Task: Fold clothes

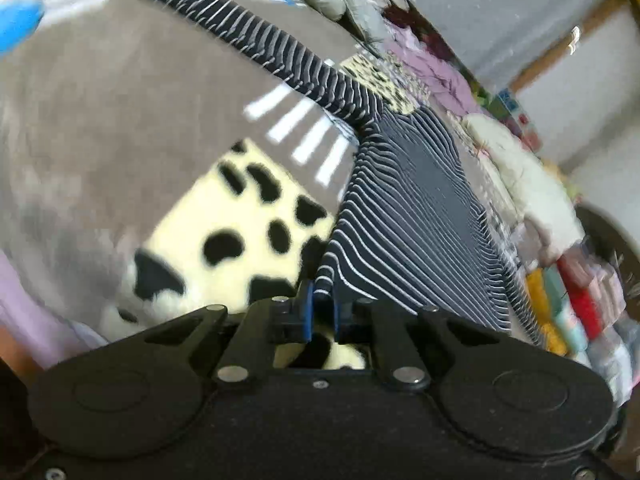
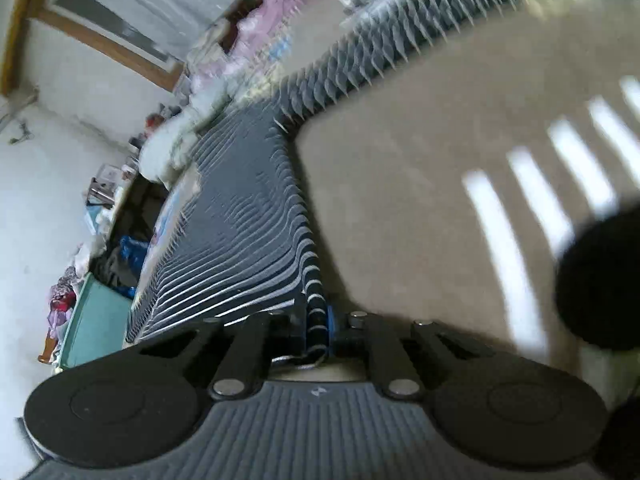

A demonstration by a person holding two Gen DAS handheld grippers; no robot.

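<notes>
Striped shirt (image 1: 404,216), dark navy with thin white lines, lies spread on a brown blanket (image 1: 100,120) in the left wrist view, one long sleeve (image 1: 256,40) stretched away toward the upper left. The left gripper (image 1: 322,312) is closed tight on the shirt's near hem corner, cloth pinched between its blue-edged pads. A cream patch with black spots (image 1: 224,240) on the blanket sits just left of the hem, and heaps of other clothes (image 1: 520,168) line the far right edge.

From the right wrist view, the same shirt (image 2: 240,220) runs away from the camera over the blanket (image 2: 400,200), its sleeve (image 2: 400,40) reaching toward the upper right. The right gripper (image 2: 318,328) is clamped on a bunched hem edge. White bars (image 2: 540,184) mark the blanket to the right.
</notes>
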